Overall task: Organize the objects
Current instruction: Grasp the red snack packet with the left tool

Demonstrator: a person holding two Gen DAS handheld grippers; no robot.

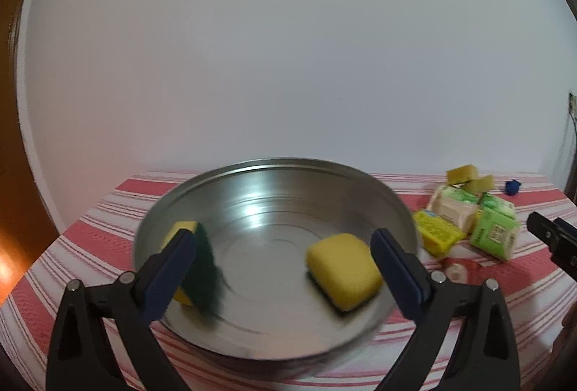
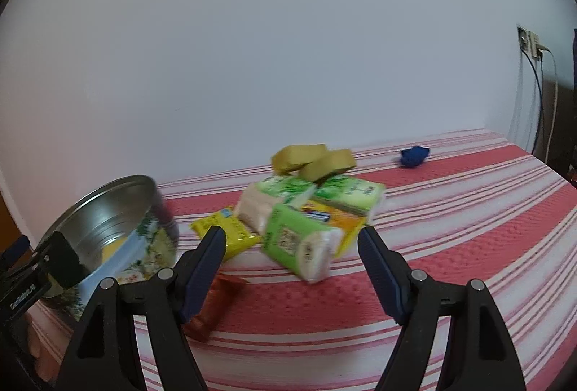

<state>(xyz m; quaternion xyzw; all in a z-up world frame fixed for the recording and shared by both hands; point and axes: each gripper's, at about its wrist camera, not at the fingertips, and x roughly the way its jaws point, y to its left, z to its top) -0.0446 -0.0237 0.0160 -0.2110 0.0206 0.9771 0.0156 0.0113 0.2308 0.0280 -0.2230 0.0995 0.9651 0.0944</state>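
Observation:
A round metal tin (image 1: 274,189) stands on the striped cloth and holds two yellow sponges with green backs: one (image 1: 342,268) lies flat at the right, one (image 1: 202,261) stands on edge by the left wall. My left gripper (image 1: 281,268) is open and empty over the tin. My right gripper (image 2: 292,268) is open and empty, just in front of a pile of tissue packs (image 2: 306,221), with two more sponges (image 2: 313,158) behind it. The tin shows at the left in the right wrist view (image 2: 108,207).
A red-and-white striped cloth (image 2: 468,210) covers the table. A small blue object (image 2: 414,155) lies at the back right. A brown wrapped item (image 2: 216,304) lies by the right gripper's left finger. A white wall is behind; a socket with cables (image 2: 530,45) is at right.

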